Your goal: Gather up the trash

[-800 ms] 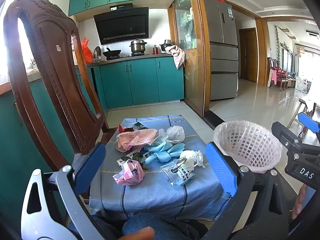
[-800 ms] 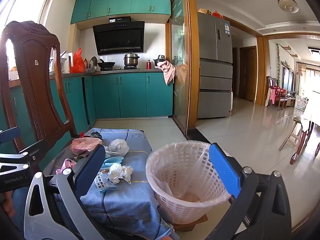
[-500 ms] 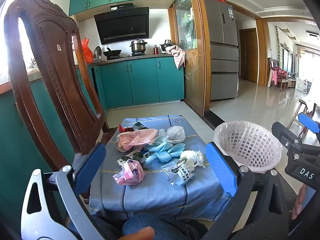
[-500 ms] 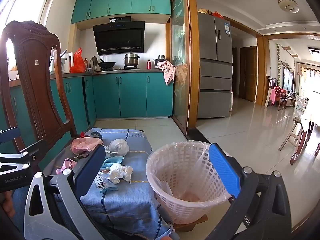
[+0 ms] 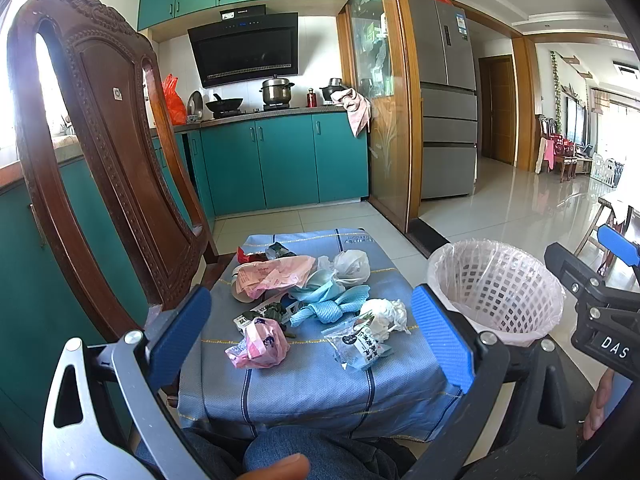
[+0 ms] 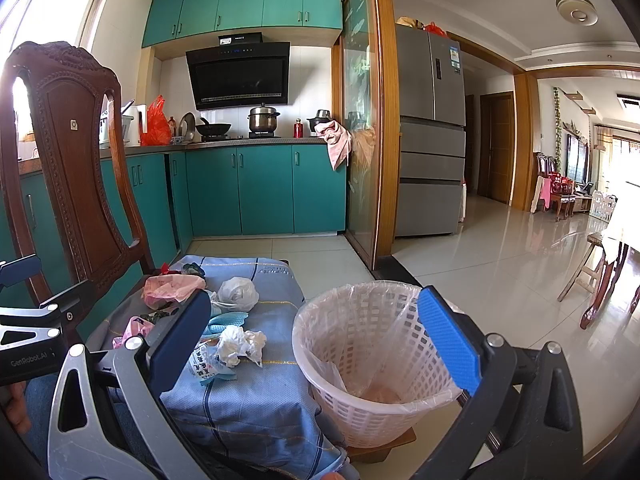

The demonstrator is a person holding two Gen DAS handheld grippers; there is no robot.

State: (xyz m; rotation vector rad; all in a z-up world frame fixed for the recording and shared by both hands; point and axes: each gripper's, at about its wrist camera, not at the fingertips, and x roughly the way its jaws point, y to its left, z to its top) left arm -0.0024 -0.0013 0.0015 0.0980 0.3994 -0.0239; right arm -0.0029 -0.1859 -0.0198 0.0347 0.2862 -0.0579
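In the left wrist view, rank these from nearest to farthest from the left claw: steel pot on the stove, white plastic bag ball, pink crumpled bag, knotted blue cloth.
1. Pink crumpled bag, front left of the cloth-covered table.
2. Knotted blue cloth, mid-table.
3. White plastic bag ball, far right of the pile.
4. Steel pot, on the stove across the kitchen.

Left claw is open and empty.

One lined basket (image 6: 372, 364), one carved chair (image 5: 104, 148), two pink bags (image 5: 260, 344).

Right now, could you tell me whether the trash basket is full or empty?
Nearly empty: the basket shows its bare liner down to the bottom.
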